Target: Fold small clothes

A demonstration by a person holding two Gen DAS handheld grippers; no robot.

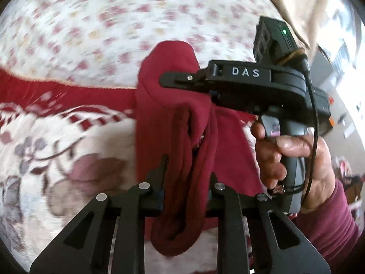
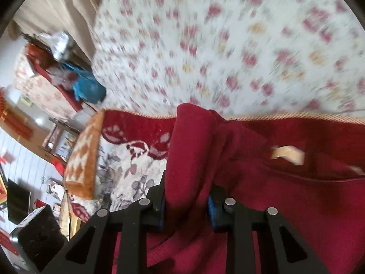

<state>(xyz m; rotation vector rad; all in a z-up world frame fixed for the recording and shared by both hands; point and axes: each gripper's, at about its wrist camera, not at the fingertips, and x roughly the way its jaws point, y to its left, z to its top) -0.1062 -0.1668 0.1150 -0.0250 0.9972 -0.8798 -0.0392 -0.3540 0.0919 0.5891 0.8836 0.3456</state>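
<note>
Red garment hangs bunched over the flowered blanket, pinched in the nearly closed left gripper at six o'clock. Only the left view shows the right gripper side-on at two o'clock, clamped on the same cloth, and the hand holding it. Only the right view shows a tan label at three o'clock.
</note>
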